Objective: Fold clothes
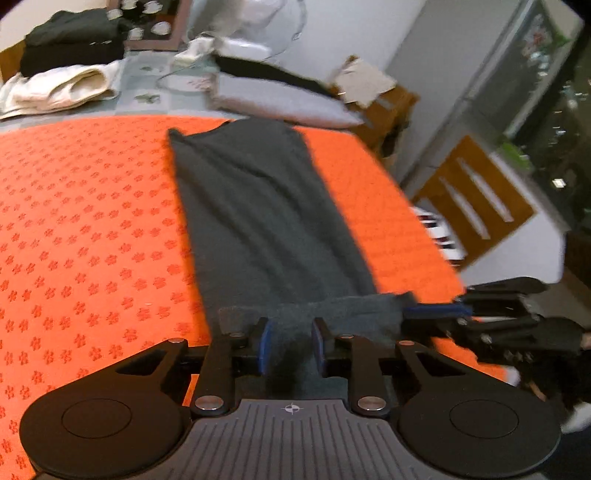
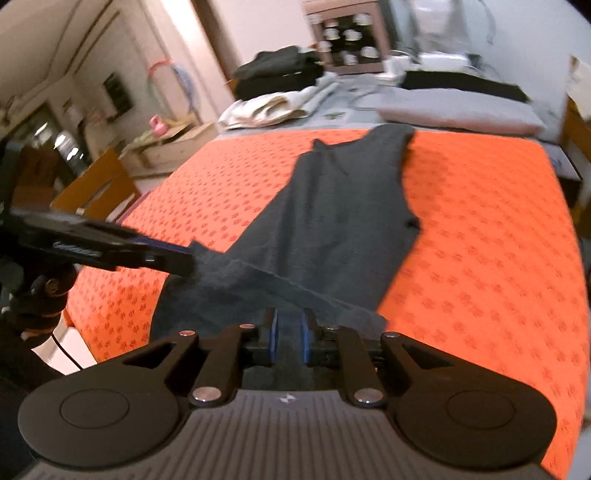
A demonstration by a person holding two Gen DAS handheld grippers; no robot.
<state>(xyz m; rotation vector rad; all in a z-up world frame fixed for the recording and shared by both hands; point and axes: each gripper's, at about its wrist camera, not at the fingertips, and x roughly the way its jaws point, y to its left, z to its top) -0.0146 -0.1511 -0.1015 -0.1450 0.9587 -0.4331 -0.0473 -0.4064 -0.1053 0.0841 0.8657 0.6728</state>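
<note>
**Dark garment gripped at its near hem on the orange bed**

The left tongs [image 1: 291,345] pinch the near hem of the long dark grey knit garment [image 1: 258,206], and the right tongs [image 2: 288,339] clamp the same hem further along. The garment stretches away across the orange patterned bedspread [image 1: 85,229], its far end near a grey pillow [image 1: 280,103]. Beyond lie a cream folded towel [image 1: 62,86], a stack of dark folded clothes [image 1: 70,40] and a framed tray of cups [image 1: 147,22]. A wooden chair [image 1: 476,199] stands beside the bed, against a white wall.
</note>
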